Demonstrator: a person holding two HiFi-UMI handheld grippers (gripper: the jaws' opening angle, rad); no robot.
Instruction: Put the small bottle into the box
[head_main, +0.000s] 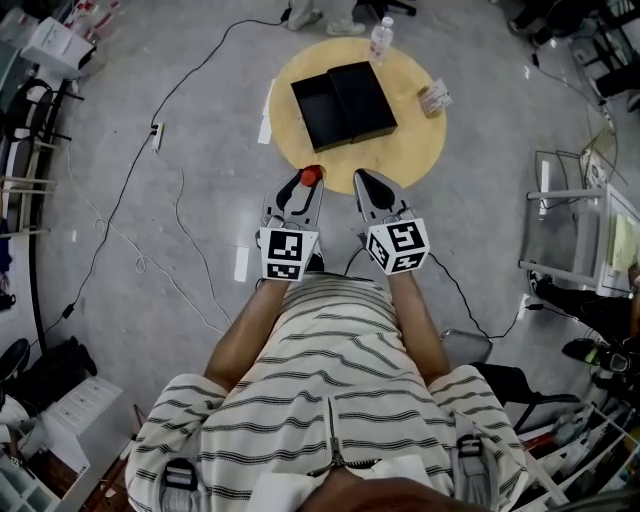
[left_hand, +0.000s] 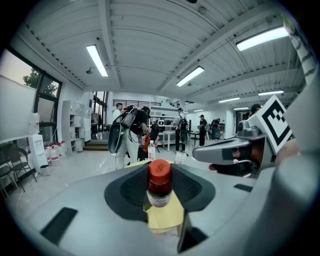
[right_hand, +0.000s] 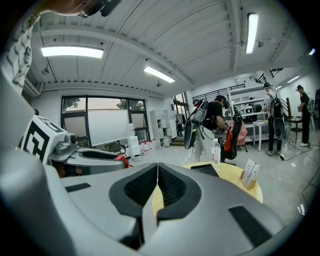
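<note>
Left gripper (head_main: 303, 186): jaws clamped on the small bottle, held in the air over the floor, just short of the counter's near rim.
Small bottle (left_hand: 160, 183): upright between the left jaws. Its red cap, dark neck and a pale label band show, but the lower body is hidden behind the jaw pads and the label print is too blurred to read.
Right gripper (right_hand: 157, 186): jaws pressed together with nothing between them, just beside the left gripper and pointing the same way.
Box (head_main: 344, 103): black, open, in two parts lying side by side and touching. The left part shows walls round a dark hollow. Whether the right part is a lid or a second tray cannot be told.
Counter (head_main: 410, 148): round and yellow, and it carries the box near its middle, well apart from the bottle.
Water bottle (head_main: 381, 38): clear, at the counter's far rim.
Card stand (head_main: 435, 98): at the right rim, print too small to read.
Hands: hidden behind the marker cubes, so only the forearms show.
</note>
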